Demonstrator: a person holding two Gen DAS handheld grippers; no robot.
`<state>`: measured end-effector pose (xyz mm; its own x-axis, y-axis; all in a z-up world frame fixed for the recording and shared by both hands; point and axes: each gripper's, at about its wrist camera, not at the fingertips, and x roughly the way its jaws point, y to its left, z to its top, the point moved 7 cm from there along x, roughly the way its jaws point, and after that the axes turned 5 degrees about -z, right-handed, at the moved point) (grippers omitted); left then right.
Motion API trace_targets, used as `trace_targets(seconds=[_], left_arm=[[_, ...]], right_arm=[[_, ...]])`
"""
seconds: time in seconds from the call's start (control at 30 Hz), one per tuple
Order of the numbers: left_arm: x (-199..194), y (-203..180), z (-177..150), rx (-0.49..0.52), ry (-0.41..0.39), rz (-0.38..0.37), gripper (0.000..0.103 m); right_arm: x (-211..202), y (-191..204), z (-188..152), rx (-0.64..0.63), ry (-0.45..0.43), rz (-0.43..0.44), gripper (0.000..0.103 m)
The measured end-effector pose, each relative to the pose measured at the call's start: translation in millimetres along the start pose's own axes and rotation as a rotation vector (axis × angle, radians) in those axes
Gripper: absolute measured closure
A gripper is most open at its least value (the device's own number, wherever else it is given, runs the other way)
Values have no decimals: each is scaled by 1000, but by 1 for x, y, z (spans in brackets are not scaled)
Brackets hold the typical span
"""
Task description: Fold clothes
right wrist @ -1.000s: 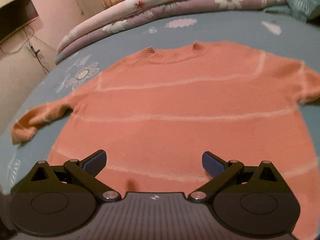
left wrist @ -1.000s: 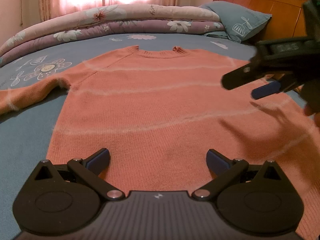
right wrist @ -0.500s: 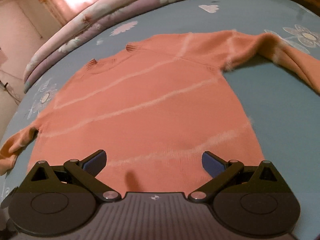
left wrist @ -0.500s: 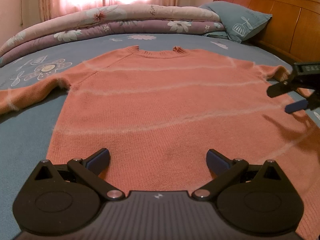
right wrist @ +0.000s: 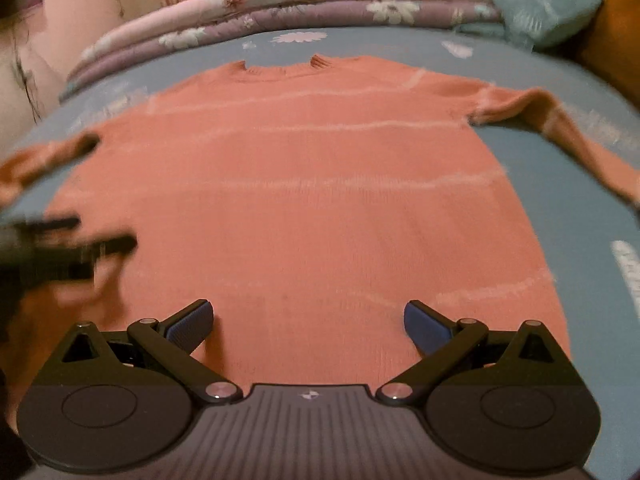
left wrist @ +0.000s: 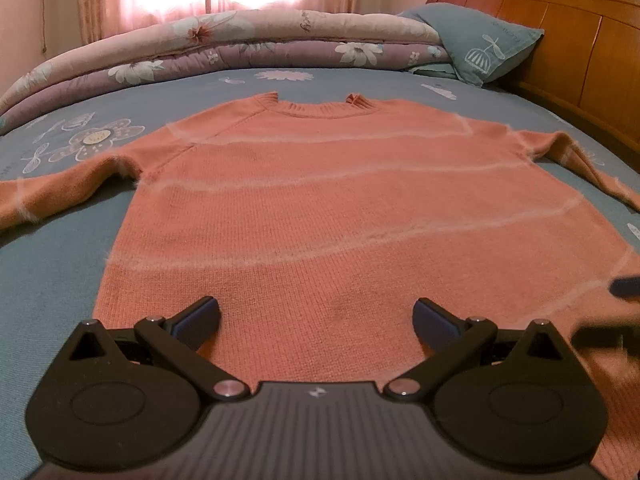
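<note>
From the left wrist view we see our left tongs (left wrist: 316, 316) spread wide and empty above the hem of the orange sweater (left wrist: 340, 200), which lies flat, front up, on the blue bed (left wrist: 48, 280), sleeves out to both sides. A folded quilt (left wrist: 240, 48) and a pillow (left wrist: 480, 46) lie beyond the collar, beside the wooden headboard (left wrist: 560, 32).

From the right wrist view we see our right tongs (right wrist: 308, 320) likewise spread, gripping nothing, over the sweater's hem. The left tongs appear blurred at the left edge.
</note>
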<state>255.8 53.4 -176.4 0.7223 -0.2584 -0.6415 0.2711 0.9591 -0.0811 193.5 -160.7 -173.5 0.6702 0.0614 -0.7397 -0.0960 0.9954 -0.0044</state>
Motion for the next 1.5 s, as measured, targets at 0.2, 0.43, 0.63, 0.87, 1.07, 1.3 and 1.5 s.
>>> trace_targets(seconds=[0.2,0.43,0.63,0.87,1.07,1.3,1.5], left_arm=[[-23,-1,4,-12,4,58,1],[-25,12,-6,-80,71,46,1],[-33,6,-10,-136,136,-46,1],[-38,-4,-3,-153,86,-129,1],[-28,23,-1,-205,-27,-25,1],[-16,40,-7,-199,-92,80,1],[-9,30,-6,-123,-40,141,1]], right_arm=[[-9,5,-10,35,-68,-97,0],[-7,6,-7,43,-62,-109,0],[-9,8,-12,42,-85,-110,0],[-10,6,-15,35,-102,-101,0],[-11,7,-18,37,-126,-107,0],[-12,9,-24,44,-191,-119,0],[-14,8,-27,35,-226,-112,0]])
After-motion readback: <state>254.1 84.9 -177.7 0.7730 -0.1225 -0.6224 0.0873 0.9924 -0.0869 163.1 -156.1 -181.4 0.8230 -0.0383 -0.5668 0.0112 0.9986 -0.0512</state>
